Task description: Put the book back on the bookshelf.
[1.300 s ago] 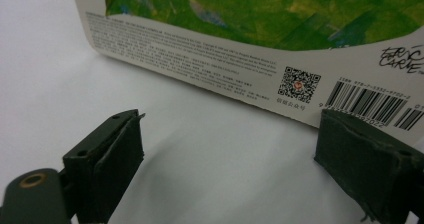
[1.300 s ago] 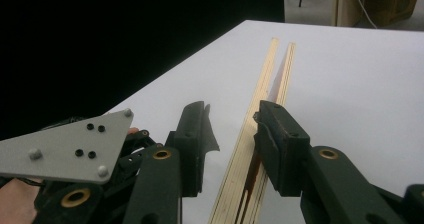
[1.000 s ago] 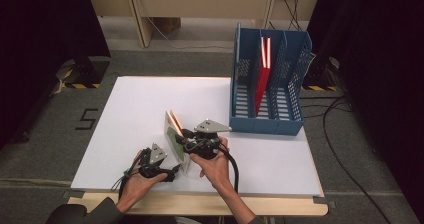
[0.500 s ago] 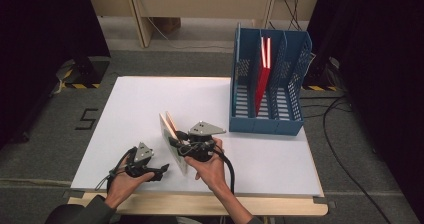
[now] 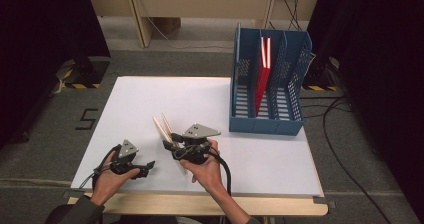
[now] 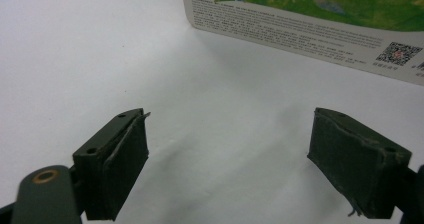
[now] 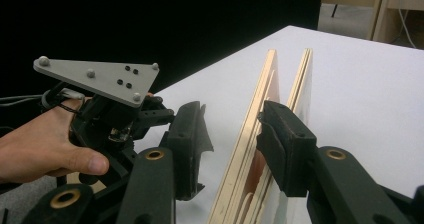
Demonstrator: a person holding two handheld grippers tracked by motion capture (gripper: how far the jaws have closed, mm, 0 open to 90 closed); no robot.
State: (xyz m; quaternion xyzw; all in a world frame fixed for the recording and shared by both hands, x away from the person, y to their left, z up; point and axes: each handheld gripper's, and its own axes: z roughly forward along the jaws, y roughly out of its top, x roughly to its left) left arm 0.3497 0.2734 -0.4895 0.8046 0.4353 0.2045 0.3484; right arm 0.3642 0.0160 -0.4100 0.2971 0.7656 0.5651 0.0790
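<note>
Left gripper (image 5: 145, 166) has withdrawn leftward (jaws apart); book (image 5: 167, 131) upright.

Black hand-held gripper (image 5: 170, 146), grey triangular plate, brass pivots, trailing black cable.

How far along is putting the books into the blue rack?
Done: one red book stands in the blue rack. In hand: a second book stands between the right gripper's jaws, which have just been opening. Left: moving it into the rack.

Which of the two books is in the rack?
The red book, upright in the blue rack; the other book, pale-edged, stands on the white table.
</note>
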